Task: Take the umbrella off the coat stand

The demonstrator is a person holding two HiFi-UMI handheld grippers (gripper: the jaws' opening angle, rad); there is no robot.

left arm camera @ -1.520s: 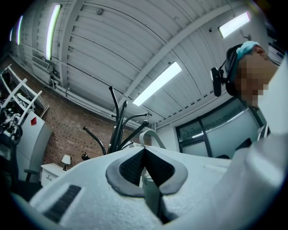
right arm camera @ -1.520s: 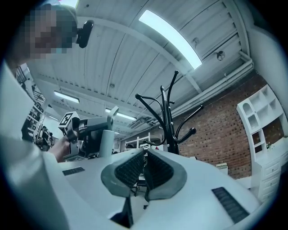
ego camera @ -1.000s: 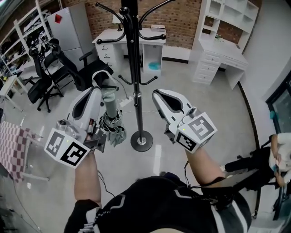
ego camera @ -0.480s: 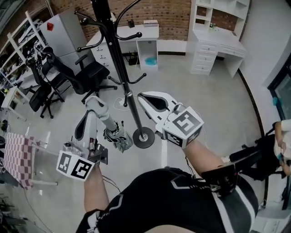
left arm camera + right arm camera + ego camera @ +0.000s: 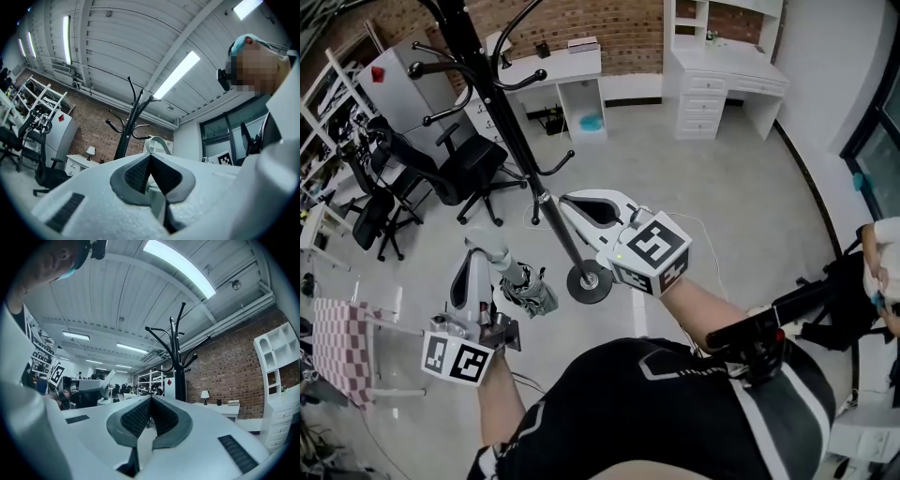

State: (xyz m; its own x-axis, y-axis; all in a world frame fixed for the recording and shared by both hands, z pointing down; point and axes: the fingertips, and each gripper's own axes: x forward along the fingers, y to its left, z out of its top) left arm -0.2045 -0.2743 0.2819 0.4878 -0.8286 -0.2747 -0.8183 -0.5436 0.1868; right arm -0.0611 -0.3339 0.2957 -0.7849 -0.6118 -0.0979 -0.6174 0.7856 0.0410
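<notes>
The black coat stand (image 5: 502,122) rises from its round base (image 5: 589,279) on the floor; it also shows in the left gripper view (image 5: 132,123) and the right gripper view (image 5: 177,357). A folded grey-green umbrella (image 5: 528,292) hangs left of the base, off the hooks and apart from the pole. My left gripper (image 5: 486,253) is shut on its top end, and a pale bit of the umbrella (image 5: 156,194) shows behind the closed pads. My right gripper (image 5: 572,200) is shut and holds nothing, close in front of the pole.
Black office chairs (image 5: 473,159) stand behind the stand at the left. A white desk (image 5: 551,70) and white shelving (image 5: 727,80) line the brick wall. A checked cloth (image 5: 333,337) lies at the left edge. Black gear (image 5: 806,309) and another person (image 5: 883,272) are at the right.
My left gripper has sunk and drawn back with the umbrella, which now hangs lower and farther from the hooks. The right gripper has drifted down and left, beside the pole.
</notes>
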